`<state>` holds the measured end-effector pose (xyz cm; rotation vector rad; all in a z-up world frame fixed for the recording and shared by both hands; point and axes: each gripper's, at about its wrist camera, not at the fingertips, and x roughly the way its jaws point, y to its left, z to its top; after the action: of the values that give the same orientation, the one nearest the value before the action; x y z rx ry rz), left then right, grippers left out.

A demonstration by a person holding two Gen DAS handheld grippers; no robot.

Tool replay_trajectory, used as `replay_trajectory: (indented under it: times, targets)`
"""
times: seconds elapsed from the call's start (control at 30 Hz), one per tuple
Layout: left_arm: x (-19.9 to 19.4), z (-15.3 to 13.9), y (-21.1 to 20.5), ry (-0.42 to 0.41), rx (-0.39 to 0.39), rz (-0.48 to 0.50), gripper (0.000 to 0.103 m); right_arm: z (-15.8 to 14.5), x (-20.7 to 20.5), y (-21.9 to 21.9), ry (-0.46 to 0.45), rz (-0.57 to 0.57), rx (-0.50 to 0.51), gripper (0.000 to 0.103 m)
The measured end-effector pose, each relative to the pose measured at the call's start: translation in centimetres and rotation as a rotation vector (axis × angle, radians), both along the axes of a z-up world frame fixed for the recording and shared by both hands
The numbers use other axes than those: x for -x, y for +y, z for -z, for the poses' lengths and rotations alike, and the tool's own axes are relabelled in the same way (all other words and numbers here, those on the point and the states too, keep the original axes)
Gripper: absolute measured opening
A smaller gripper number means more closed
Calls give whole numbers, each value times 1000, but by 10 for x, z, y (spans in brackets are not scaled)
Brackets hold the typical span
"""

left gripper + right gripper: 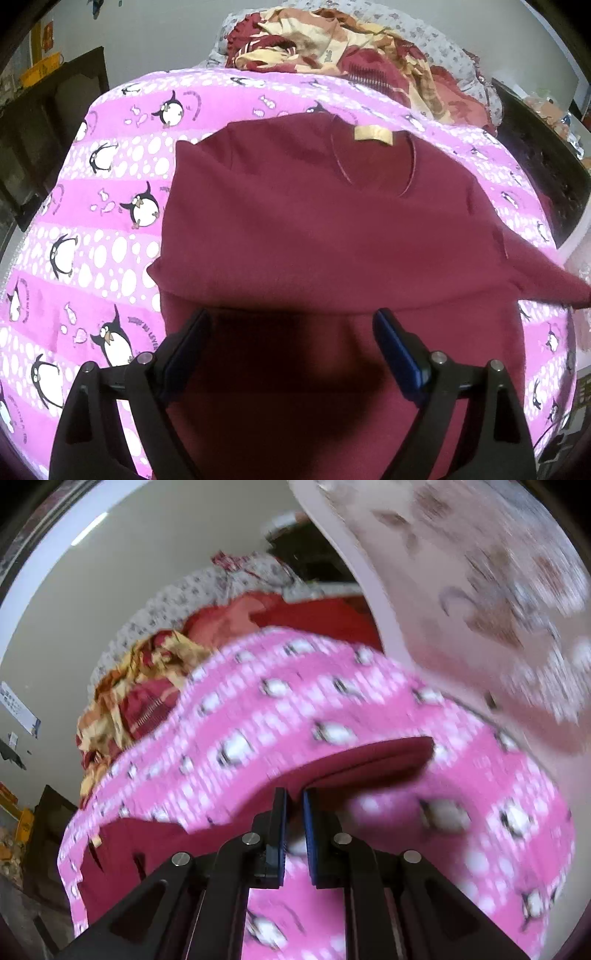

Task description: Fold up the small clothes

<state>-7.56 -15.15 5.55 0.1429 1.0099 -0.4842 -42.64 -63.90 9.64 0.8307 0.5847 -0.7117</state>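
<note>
A maroon shirt [314,229] lies on a pink penguin-print sheet [92,229], neckline with a tan label [373,134] at the far side. Its left part is folded inward; its right sleeve [546,277] is lifted off to the right. My left gripper [291,325] is open and empty, hovering just above the shirt's lower part. In the blurred right wrist view my right gripper [294,797] is shut on the shirt's sleeve [354,758], held over the pink sheet [406,849].
A heap of red and yellow patterned clothes [351,48] lies at the sheet's far edge, also in the right wrist view [136,698]. Dark furniture [48,122] stands at the left. A pale patterned fabric [498,590] hangs close at the upper right.
</note>
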Motion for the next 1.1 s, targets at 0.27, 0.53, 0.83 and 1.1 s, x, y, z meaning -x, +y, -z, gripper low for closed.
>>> replay_trajectory:
  times: [0.27,0.53,0.83,1.1]
  targets:
    - [6,0,-9,8,9,16,88,42,45,33,197,-90,-114,11]
    - [17,-4,-24,-19,-2,62,88,23,111,5,139,88,-43,50]
    - [32,-15,-39,-48,-19,113,88,65,43,-36,199,16,-47,50]
    - [15,-25,-36,-62,-4,99,88,-21,38,-18,2,-14,75,12]
